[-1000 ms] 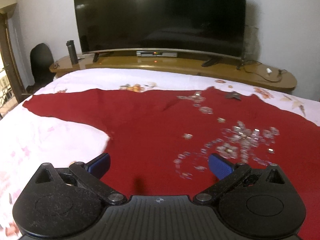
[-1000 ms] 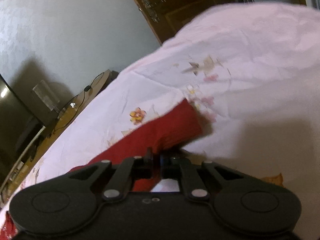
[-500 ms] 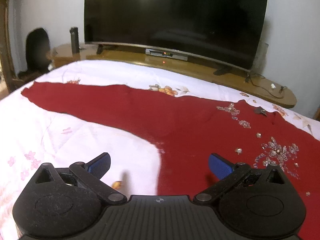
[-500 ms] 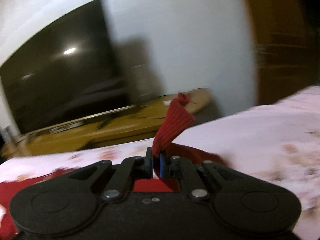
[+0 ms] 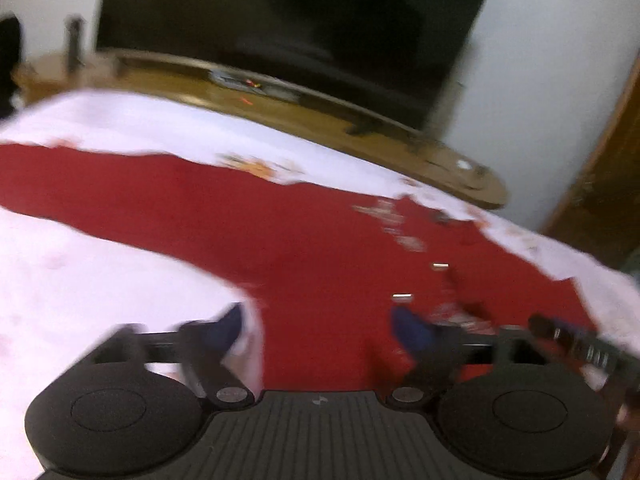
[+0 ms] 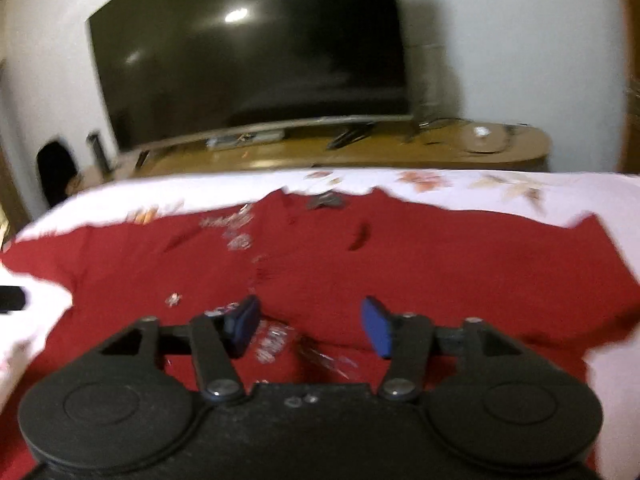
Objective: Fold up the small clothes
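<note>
A dark red top with silver sequins lies spread flat on the white floral bedsheet. One long sleeve stretches to the left. My left gripper is open and empty, low over the top near its left side edge. My right gripper is open and empty over the sequined chest of the top. The right sleeve lies folded in over the body at the right. The right gripper's body shows at the right edge of the left wrist view. Both views are blurred by motion.
A large black TV stands on a wooden stand beyond the far edge of the bed. A dark bottle stands at the stand's left end. A wooden door is at the right.
My right gripper carried the sleeve end in over the body and let it go; its jaws now stand open. My left gripper stayed open and shifted right, over the top's side.
</note>
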Available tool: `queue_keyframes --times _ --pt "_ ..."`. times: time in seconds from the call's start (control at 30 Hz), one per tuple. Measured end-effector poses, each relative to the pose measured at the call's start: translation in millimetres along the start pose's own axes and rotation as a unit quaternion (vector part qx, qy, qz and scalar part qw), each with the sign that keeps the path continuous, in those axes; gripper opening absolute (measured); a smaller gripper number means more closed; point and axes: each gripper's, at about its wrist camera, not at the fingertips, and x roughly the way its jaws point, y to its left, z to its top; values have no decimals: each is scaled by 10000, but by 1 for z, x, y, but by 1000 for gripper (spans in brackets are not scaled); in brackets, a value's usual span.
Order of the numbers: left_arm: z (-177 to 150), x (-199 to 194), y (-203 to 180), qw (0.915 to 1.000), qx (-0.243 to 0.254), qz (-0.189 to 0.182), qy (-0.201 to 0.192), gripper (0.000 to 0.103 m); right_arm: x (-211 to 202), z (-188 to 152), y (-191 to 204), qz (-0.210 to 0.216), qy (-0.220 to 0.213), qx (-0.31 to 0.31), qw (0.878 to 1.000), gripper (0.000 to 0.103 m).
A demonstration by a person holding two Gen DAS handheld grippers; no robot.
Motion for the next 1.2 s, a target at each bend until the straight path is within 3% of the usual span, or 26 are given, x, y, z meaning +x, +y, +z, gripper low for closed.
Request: queue_keyframes --times 0.1,0.2,0.3,0.5,0.6,0.7,0.83,1.0,1.07,1.2 --pt "5 36 -33 9965 -262 -776 155 69 -30 -2 -29 -262 22 392 9989 56" --pt "4 82 -71 9870 -529 -1361 678 69 -53 -6 -58 -497 -58 702 9963 56" --pt "-4 125 -101 9851 -501 -1100 1221 63 -73 -9 -77 -686 -186 857 9938 56" --pt "2 145 -107 9845 -931 -1077 1027 62 -105 -25 -111 -877 -292 1091 9897 56" --pt "1 152 -115 9870 -739 -943 1071 7 -109 -30 -119 -928 -294 1239 9875 56" --pt "5 152 -115 9887 -650 -975 937 3 -111 -31 -124 -944 -249 1322 9864 56" --pt "31 127 -119 9918 -290 -1154 460 3 -116 -29 -126 -953 -240 1255 9872 56" --pt "64 91 -86 9932 -246 -1140 10 3 -112 -24 -129 -968 -258 1284 9867 56" --pt "63 78 -62 9945 -166 -1033 -24 3 -107 -24 -129 -941 -253 1275 9870 56" --pt "55 88 -28 9963 -323 -778 194 3 -78 -24 -130 -891 -67 1172 9891 56"
